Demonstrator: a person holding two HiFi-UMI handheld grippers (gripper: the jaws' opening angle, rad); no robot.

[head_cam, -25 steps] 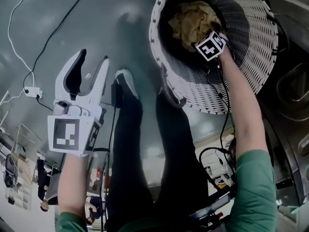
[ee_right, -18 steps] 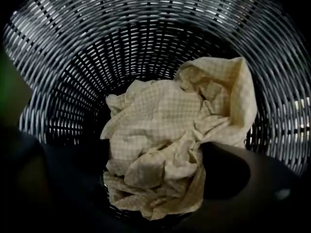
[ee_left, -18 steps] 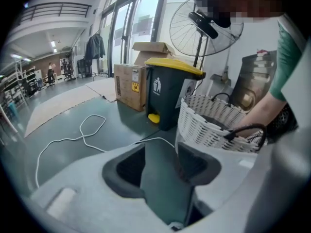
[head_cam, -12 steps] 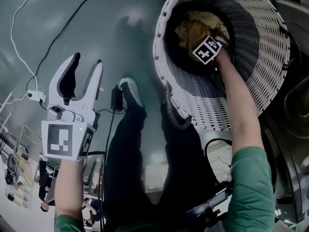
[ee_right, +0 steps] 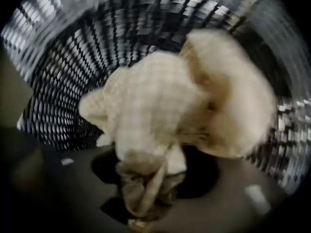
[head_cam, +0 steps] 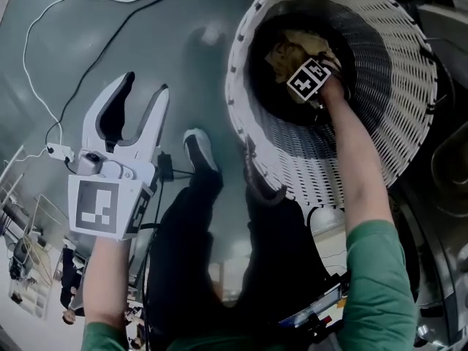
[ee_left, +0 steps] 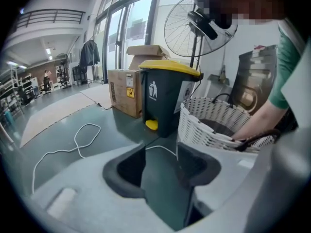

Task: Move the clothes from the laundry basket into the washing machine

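The beige cloth (ee_right: 165, 115) lies crumpled at the bottom of the laundry basket (head_cam: 380, 123), so the right arm reaches over the basket's near rim and deep inside, forearm stretched out and wrist bent, so that the right gripper (ee_right: 150, 188) points straight down onto the heap. Its jaws are closing, and a fold of the cloth is bunched and creased between the pads, which seem to be pressing on it; the rest of the cloth sits loose below. This looks like the pick-up, with nothing lifted out yet. The left gripper (head_cam: 142, 93) hangs over the bare floor well to the left of the basket, tilted forward and downward, jaws wide apart with nothing between them, probably kept clear as a spare hand.
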